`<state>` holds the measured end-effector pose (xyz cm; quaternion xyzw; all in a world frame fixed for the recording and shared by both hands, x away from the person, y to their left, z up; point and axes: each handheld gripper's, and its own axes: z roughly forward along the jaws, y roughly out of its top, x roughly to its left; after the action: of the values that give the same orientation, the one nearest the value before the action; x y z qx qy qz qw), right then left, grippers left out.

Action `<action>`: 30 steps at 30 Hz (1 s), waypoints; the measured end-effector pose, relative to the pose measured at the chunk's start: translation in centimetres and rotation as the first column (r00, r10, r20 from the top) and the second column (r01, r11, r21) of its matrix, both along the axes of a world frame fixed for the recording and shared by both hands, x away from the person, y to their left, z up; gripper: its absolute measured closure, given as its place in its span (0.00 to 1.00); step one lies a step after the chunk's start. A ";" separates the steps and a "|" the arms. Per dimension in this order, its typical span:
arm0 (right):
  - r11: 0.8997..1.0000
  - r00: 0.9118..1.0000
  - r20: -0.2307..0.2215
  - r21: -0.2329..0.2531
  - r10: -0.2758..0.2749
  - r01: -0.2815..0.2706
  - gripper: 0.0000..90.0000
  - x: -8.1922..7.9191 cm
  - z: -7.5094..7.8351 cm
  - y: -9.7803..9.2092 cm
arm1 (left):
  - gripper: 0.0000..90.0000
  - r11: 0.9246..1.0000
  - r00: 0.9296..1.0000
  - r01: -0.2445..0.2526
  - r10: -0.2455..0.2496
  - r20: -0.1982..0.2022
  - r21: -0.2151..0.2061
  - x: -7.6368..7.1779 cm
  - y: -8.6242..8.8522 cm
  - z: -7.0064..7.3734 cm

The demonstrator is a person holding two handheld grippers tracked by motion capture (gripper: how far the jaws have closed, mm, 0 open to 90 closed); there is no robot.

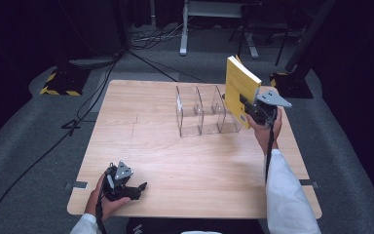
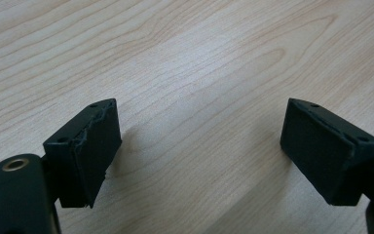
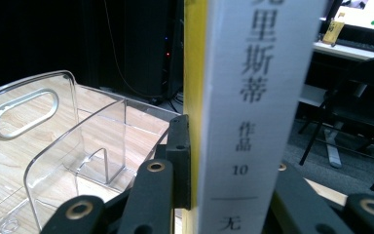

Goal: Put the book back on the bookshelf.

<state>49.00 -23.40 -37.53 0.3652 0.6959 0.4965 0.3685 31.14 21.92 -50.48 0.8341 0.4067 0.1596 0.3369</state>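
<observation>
**High view: a book held up beside the rack**

High view shows the book (image 1: 240,87), yellow-covered, lifted clear of the surface (image 1: 175,165) and held nearly upright, just beside the right end of the clear rack (image 1: 202,113). The right tool (image 1: 253,111) grips it low on the near edge, jaws clamped on either side of it. In the right gripper view the white spine (image 3: 253,97) rises straight up between the jaws, with the yellow cover (image 3: 195,73) on its left and the rack's (image 3: 53,146) curved dividers below and to the left, all its slots empty.

The step in hand looks like sliding the book into one of those slots. To do it well, I would keep the book vertical and turn it so its covers run parallel to the dividers, then bring its lower edge over a gap before lowering. The grip sits near the book's bottom, so the tool itself may meet a divider first; the end slot leaves the most room. The rack is light plastic and could skid if the book strikes a wall, so a slow descent seems wise, letting go once the book rests on the rack floor.

The left tool (image 1: 126,187) rests at the near-left corner of the surface, well apart from the rack. Its pads (image 2: 90,151) stand wide apart over bare wood, gripping nothing, and it could steady the rack.
</observation>
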 end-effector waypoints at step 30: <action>0.999 0.999 -0.046 0.019 -0.030 0.031 0.85 2.7 -3.2 2.4 | 0.18 1.000 1.000 -0.003 0.003 0.004 0.001 -0.1 -0.1 0.0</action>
<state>51.67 -21.04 -40.78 0.3905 0.6937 0.4890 0.3565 31.06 21.86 -50.48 0.8333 0.4072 0.1619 0.3370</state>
